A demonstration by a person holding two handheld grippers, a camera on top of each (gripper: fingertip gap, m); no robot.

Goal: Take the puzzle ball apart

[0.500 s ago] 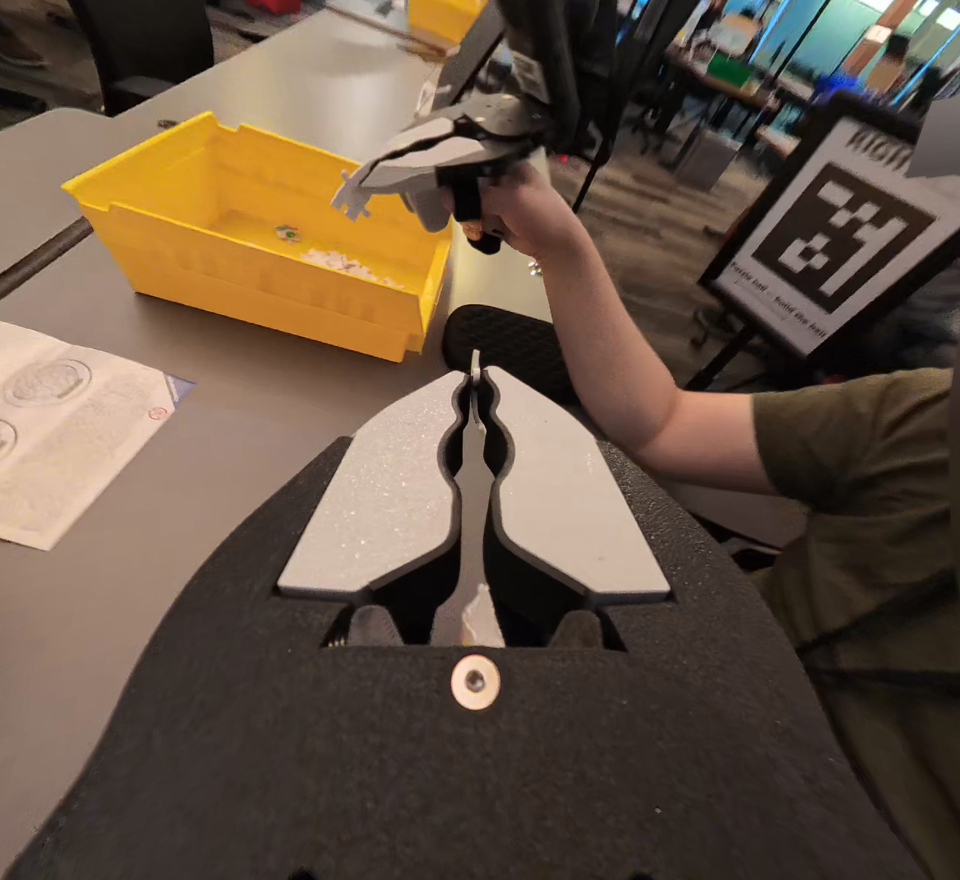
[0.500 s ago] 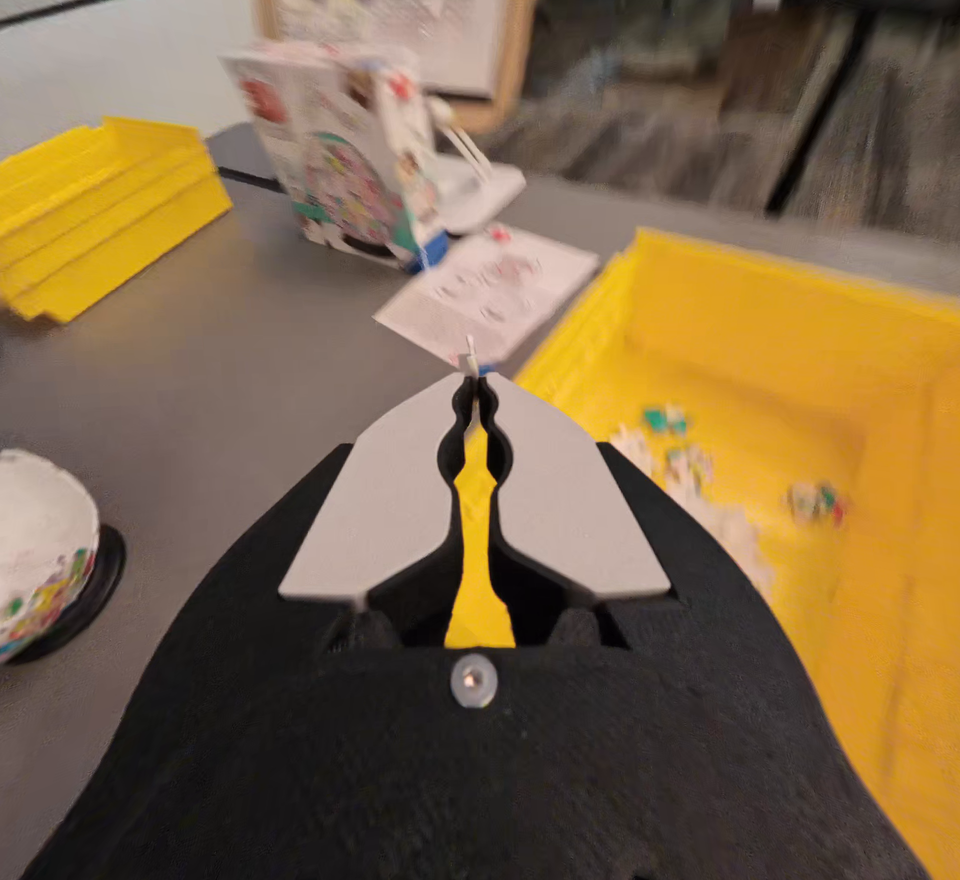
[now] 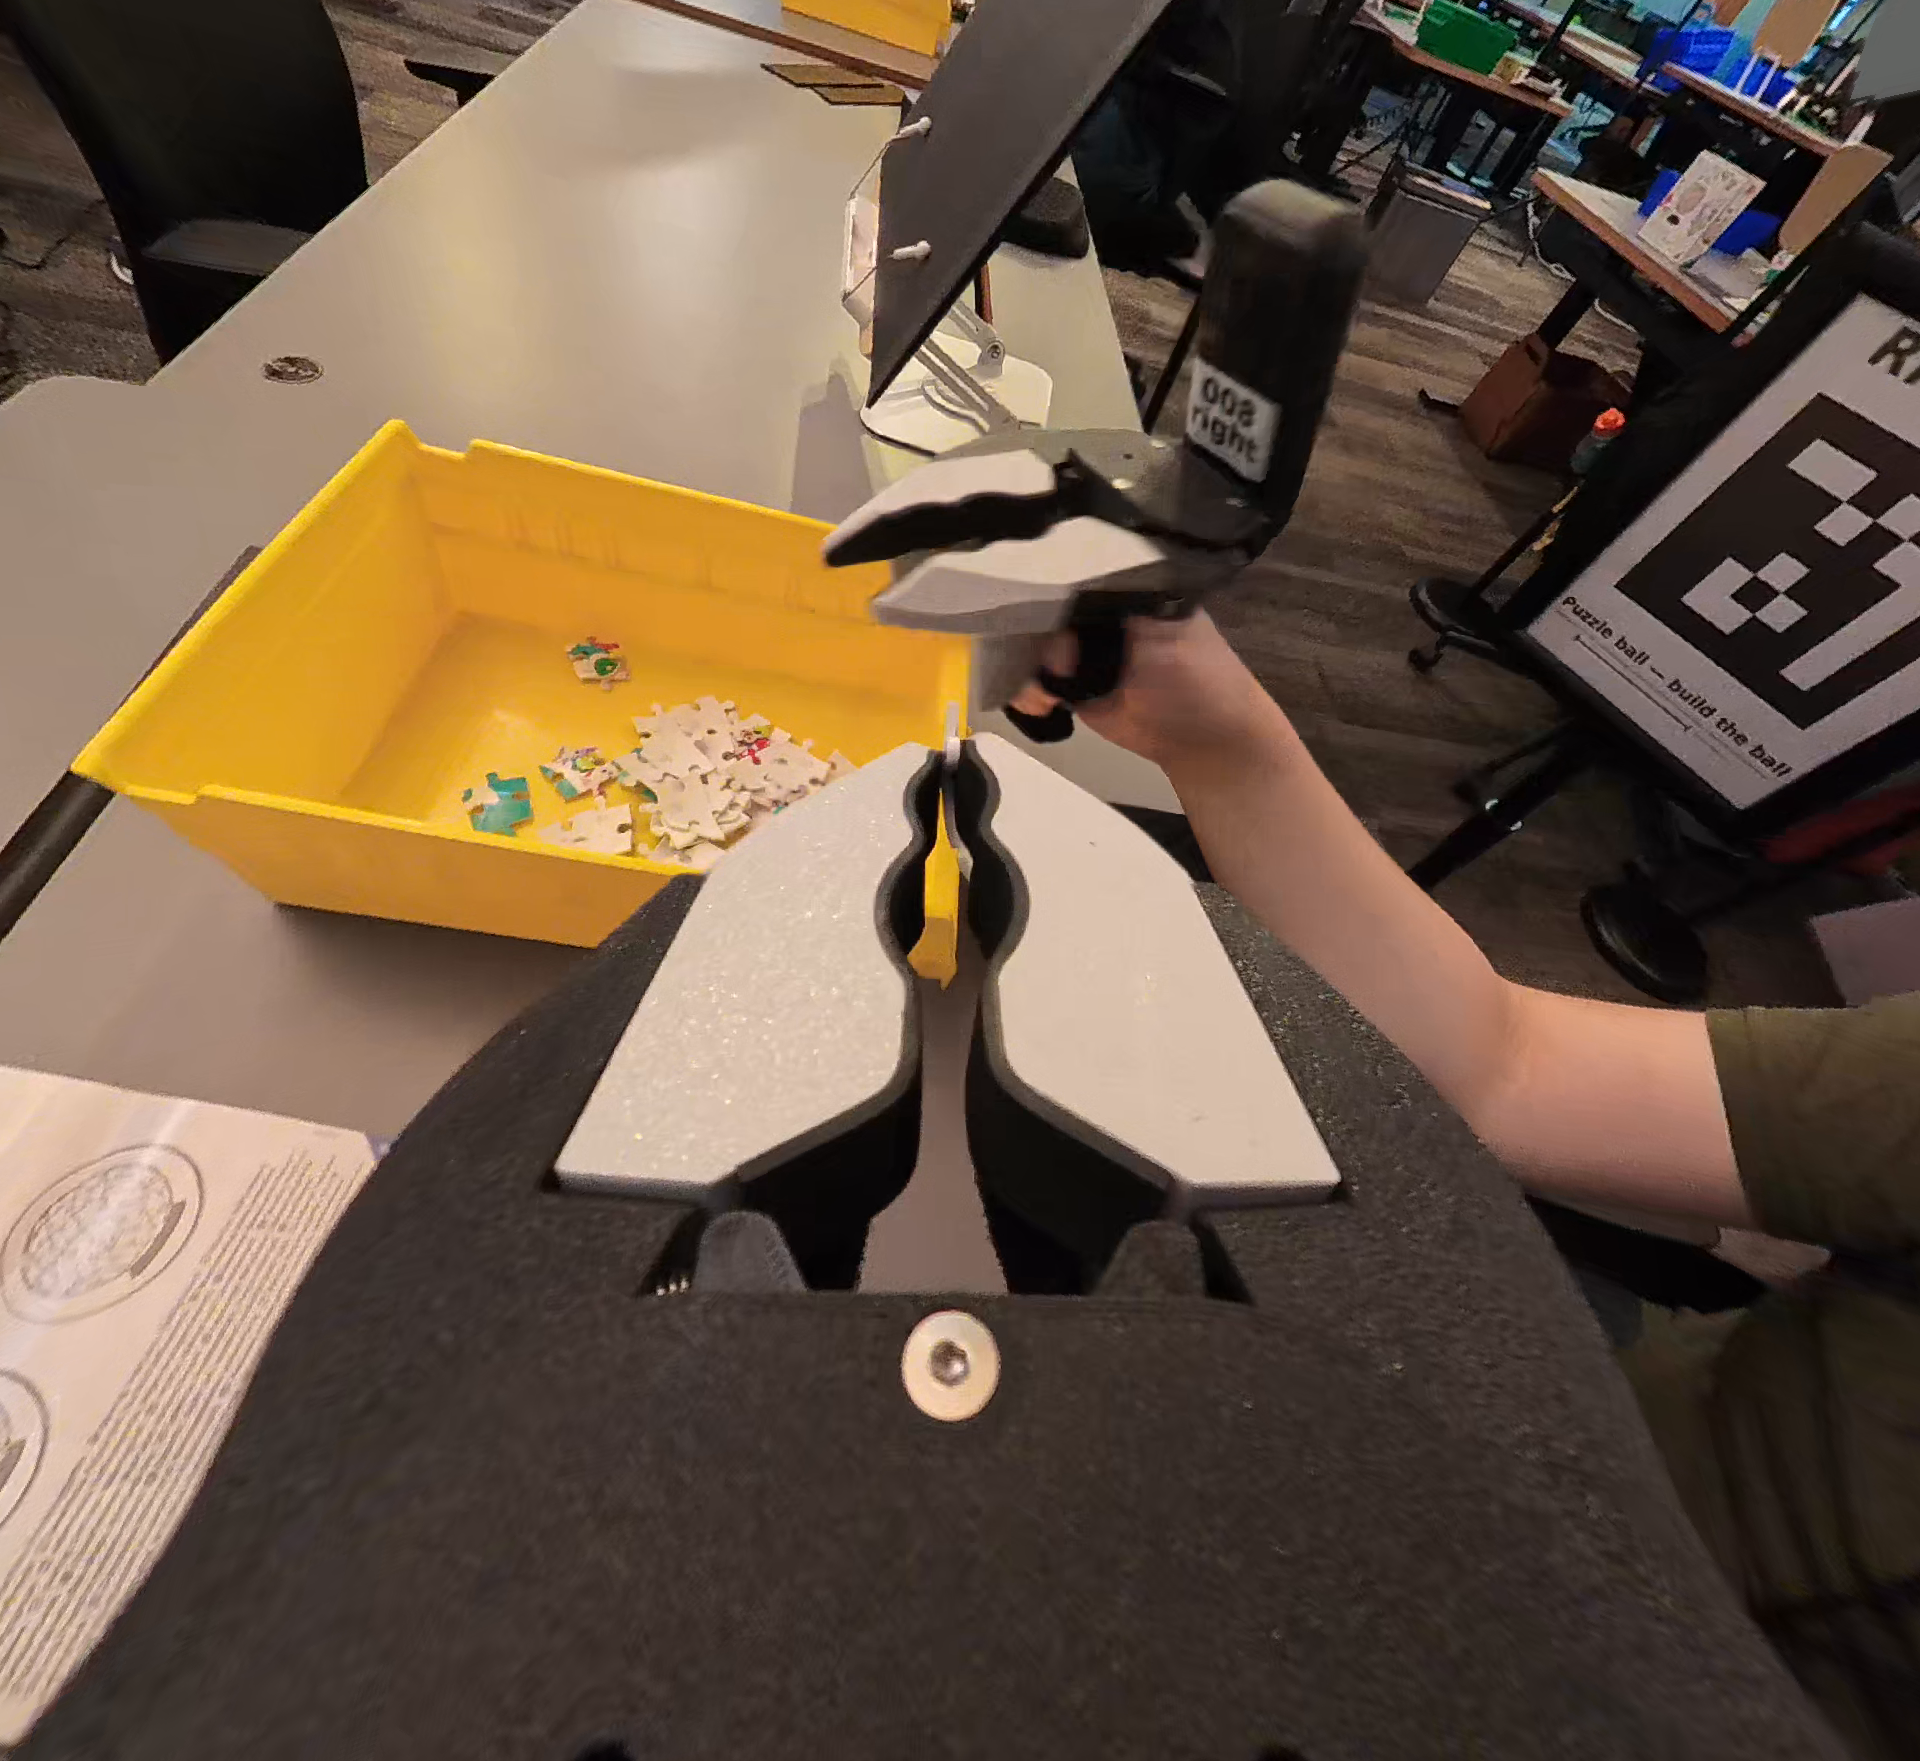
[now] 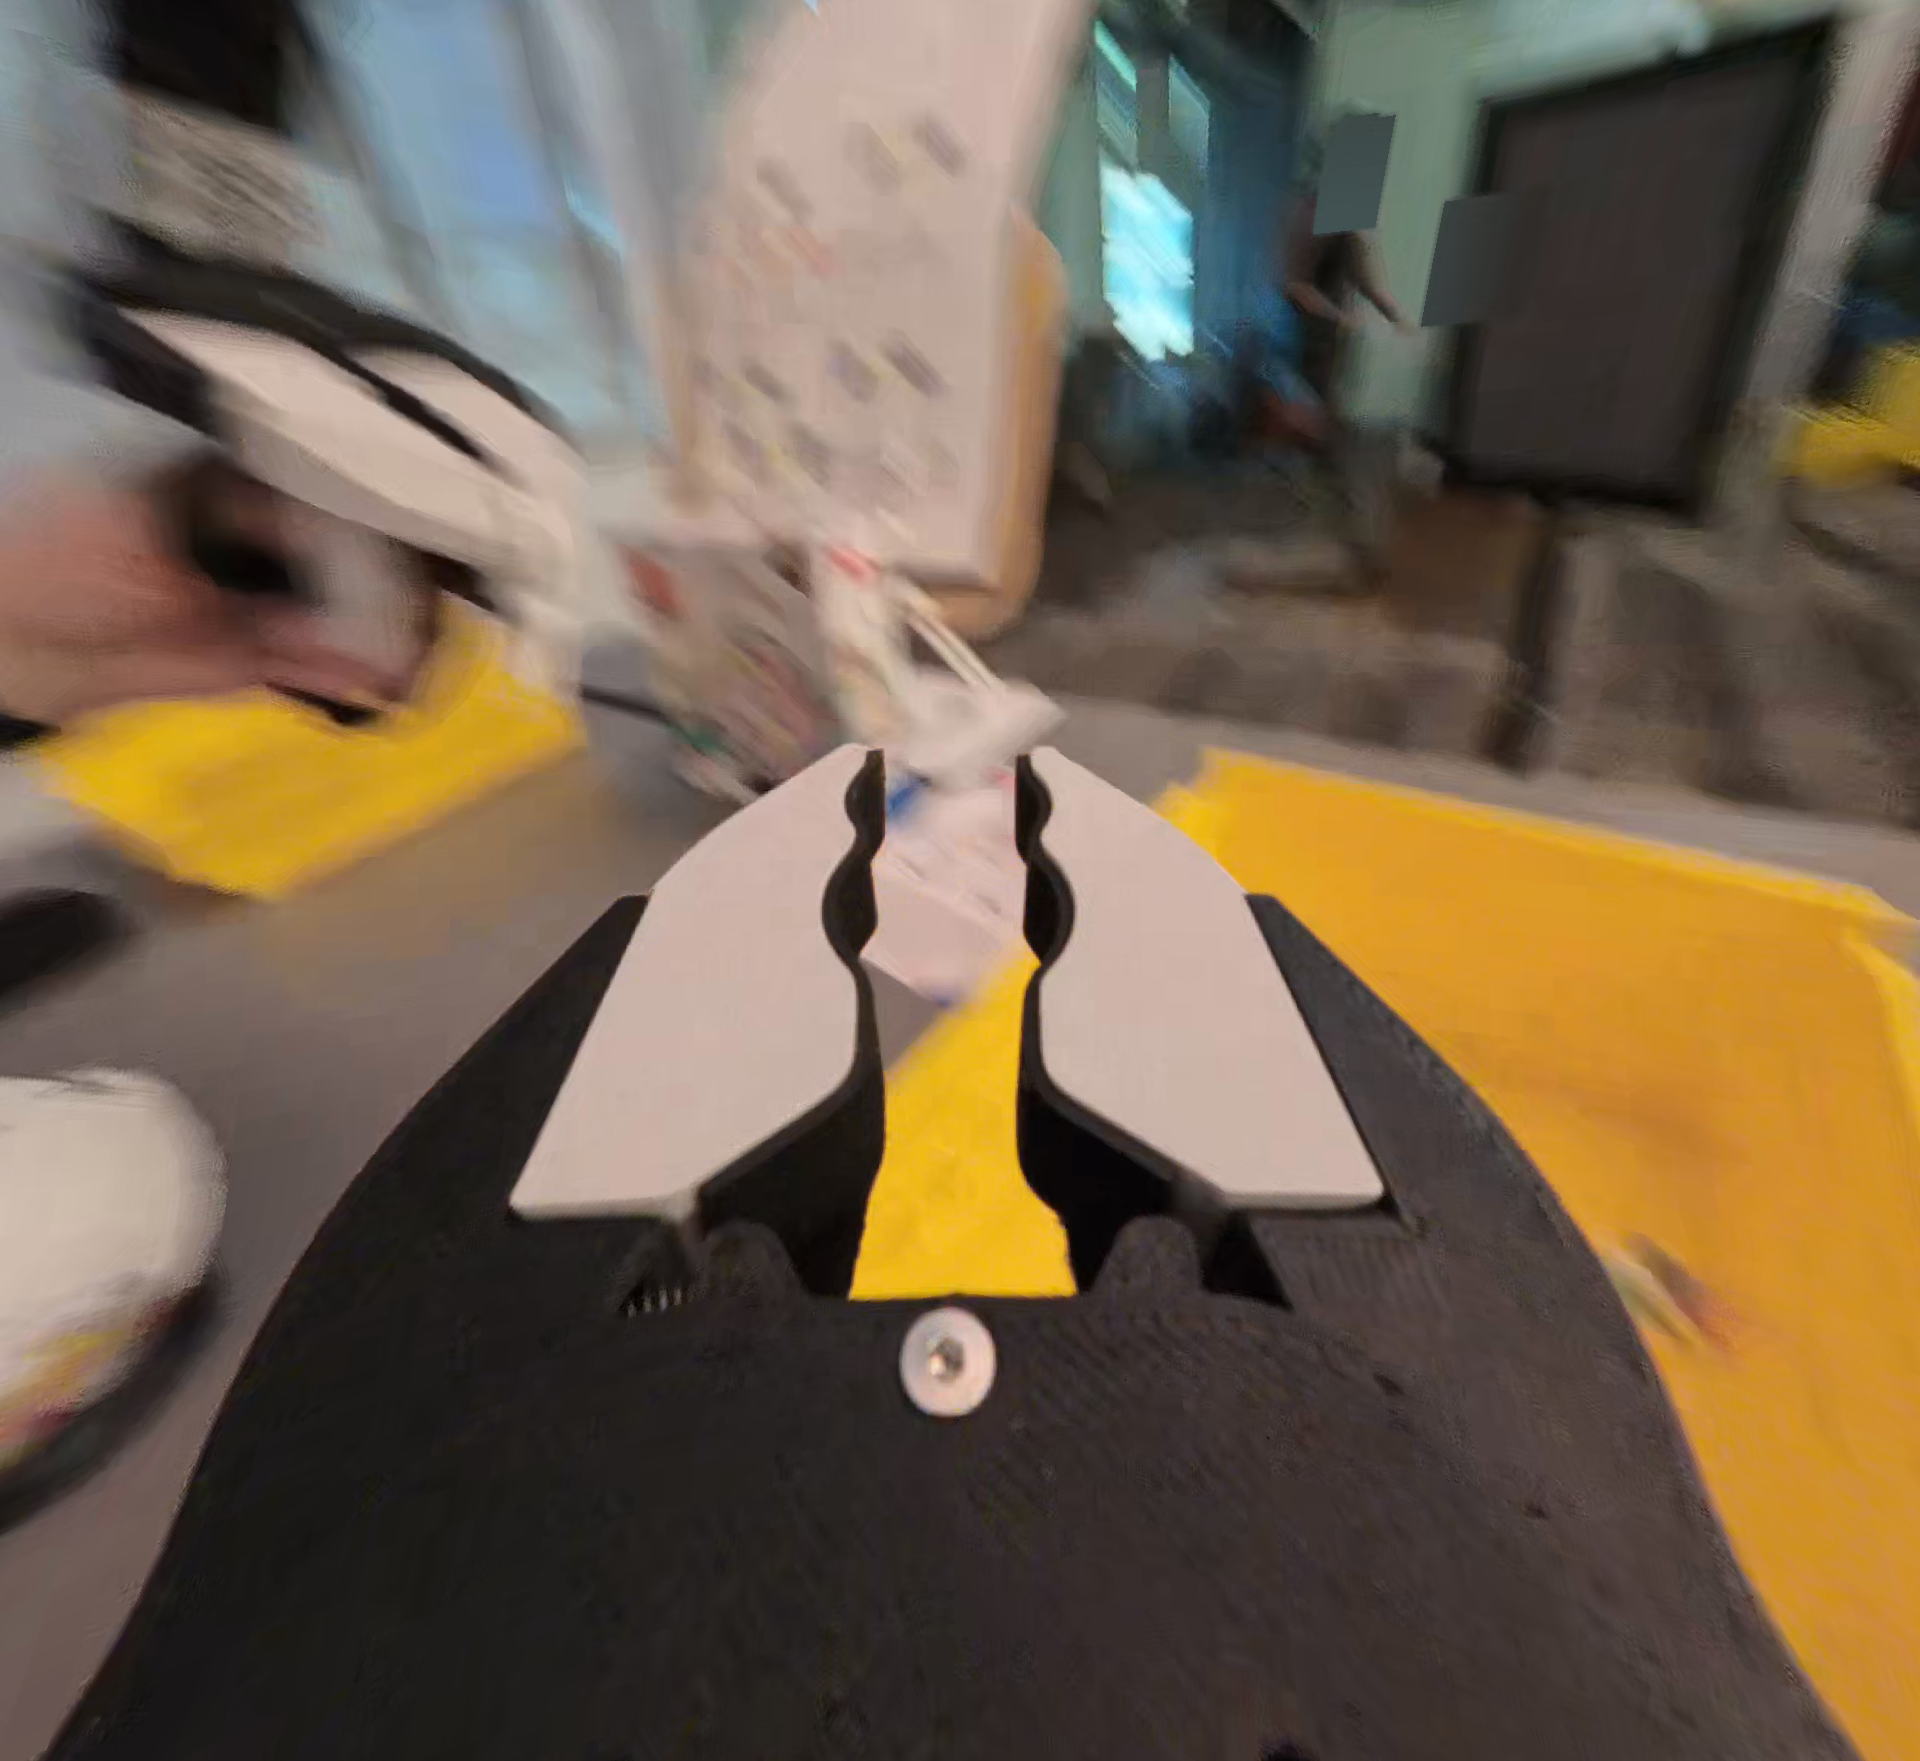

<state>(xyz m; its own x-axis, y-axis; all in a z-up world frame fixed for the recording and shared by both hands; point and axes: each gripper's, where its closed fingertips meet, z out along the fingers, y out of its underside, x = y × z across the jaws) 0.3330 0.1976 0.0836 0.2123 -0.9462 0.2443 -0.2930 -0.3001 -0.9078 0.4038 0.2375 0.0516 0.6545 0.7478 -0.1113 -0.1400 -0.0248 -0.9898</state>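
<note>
My left gripper (image 3: pixel 951 761) is shut on a thin white puzzle piece (image 3: pixel 952 735), seen edge-on, near the right front corner of the yellow bin (image 3: pixel 312 838). Several loose puzzle pieces (image 3: pixel 707 776) lie on the bin's floor. My right gripper (image 4: pixel 948 761) is open and empty. In the left wrist view it (image 3: pixel 857 584) hovers over the bin's right rim, held by a hand. The right wrist view is badly blurred. The puzzle ball (image 4: pixel 83 1244), white with coloured patches, sits on a black stand at its lower left. The bin (image 4: pixel 1507 1036) fills its right side.
A printed instruction sheet (image 3: pixel 135 1296) lies on the grey table left of my left gripper. A black board on a white stand (image 3: pixel 1039 80) rises behind the bin. A second yellow bin (image 4: pixel 291 797) and a blurred puzzle box (image 4: pixel 769 651) stand farther back. The tips of one gripper are about 10 cm away from the tips of the other. The puzzle ball (image 4: pixel 83 1244) sits 25 cm or so from the ends of my left fingers.
The right gripper has opened, and the puzzle piece it held is gone from its tips. It has swung right over the bin's rim. The left gripper has moved toward the bin, still shut.
</note>
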